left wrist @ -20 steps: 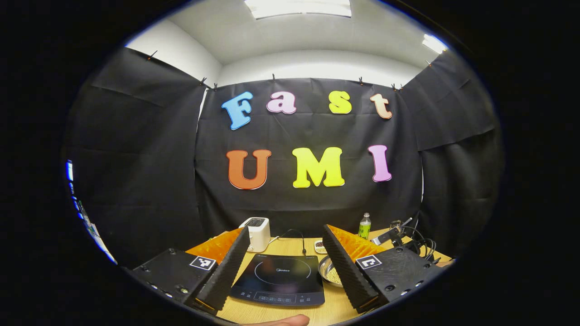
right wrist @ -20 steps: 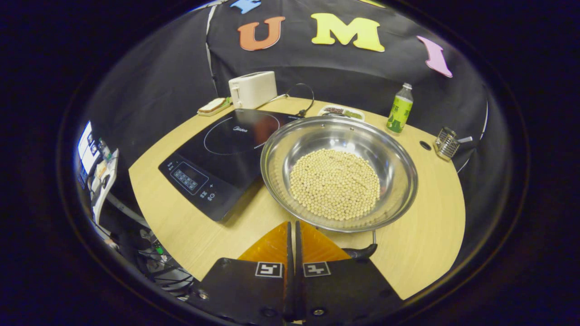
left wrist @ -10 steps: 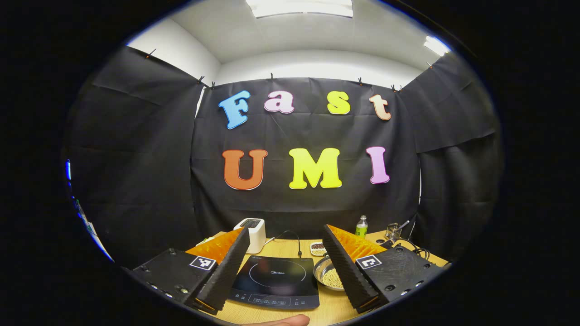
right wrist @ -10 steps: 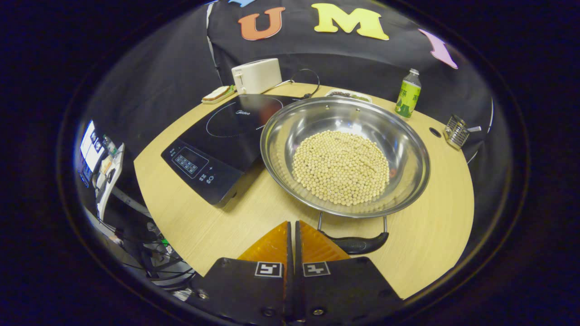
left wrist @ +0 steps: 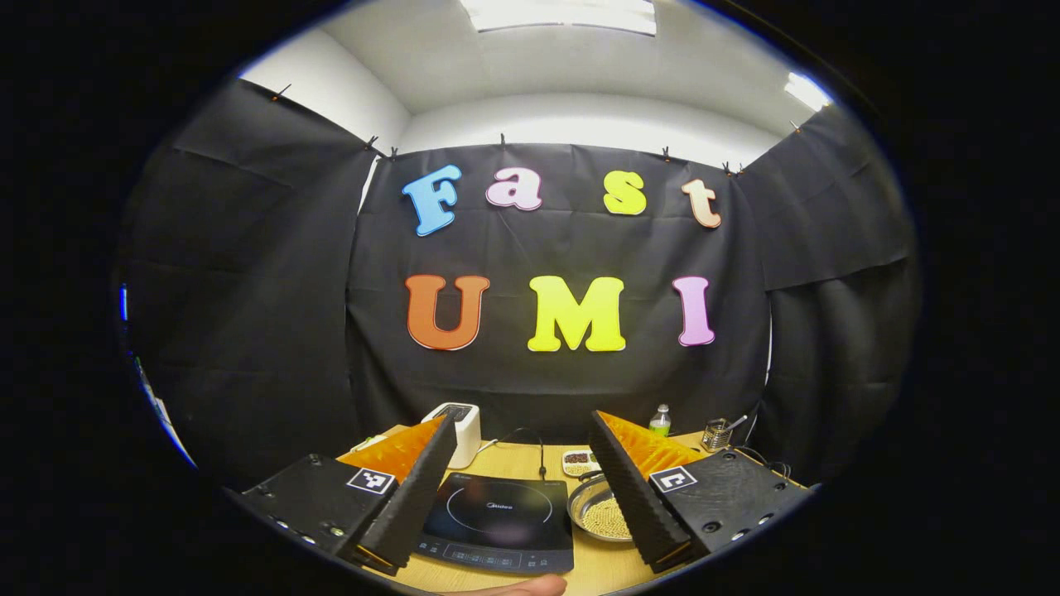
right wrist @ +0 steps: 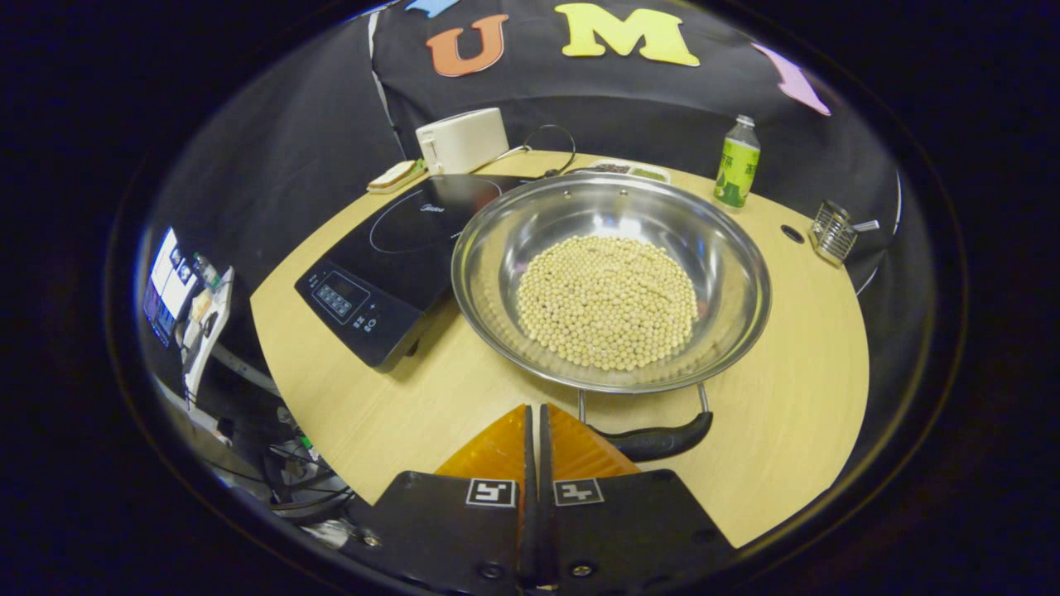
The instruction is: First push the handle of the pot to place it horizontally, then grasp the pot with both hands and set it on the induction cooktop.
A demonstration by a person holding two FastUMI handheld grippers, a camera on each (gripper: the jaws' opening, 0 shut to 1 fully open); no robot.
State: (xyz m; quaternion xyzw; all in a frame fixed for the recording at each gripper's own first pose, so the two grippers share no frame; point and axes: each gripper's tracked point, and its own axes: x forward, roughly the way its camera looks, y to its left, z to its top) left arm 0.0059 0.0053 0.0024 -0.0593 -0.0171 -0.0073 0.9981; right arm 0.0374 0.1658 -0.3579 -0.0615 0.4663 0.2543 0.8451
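A shiny steel pot [right wrist: 611, 281] holding several pale beans sits on the wooden table [right wrist: 795, 397], right of the black induction cooktop [right wrist: 397, 257]. Its near handle [right wrist: 658, 443], a black grip on wire arms, points toward me. My right gripper [right wrist: 534, 410] is shut with nothing in it, its tips just left of that handle. In the left gripper view, my left gripper [left wrist: 522, 426] hangs open well back from the table, with the cooktop [left wrist: 497, 517] between its fingers and the pot [left wrist: 598, 515] partly hidden behind the right finger.
A white toaster [right wrist: 462, 139] and a sandwich [right wrist: 396, 174] stand behind the cooktop. A small dish [right wrist: 625, 170], a green bottle [right wrist: 736, 161] and a wire holder [right wrist: 832, 233] line the back right. A power cord [right wrist: 551, 145] trails from the cooktop. A fingertip [left wrist: 517, 586] shows at the bottom edge.
The left gripper has drawn back from the table, so the cooktop and pot look smaller. The right gripper pulled back slightly, and the pot's near handle came into full view beside its tips.
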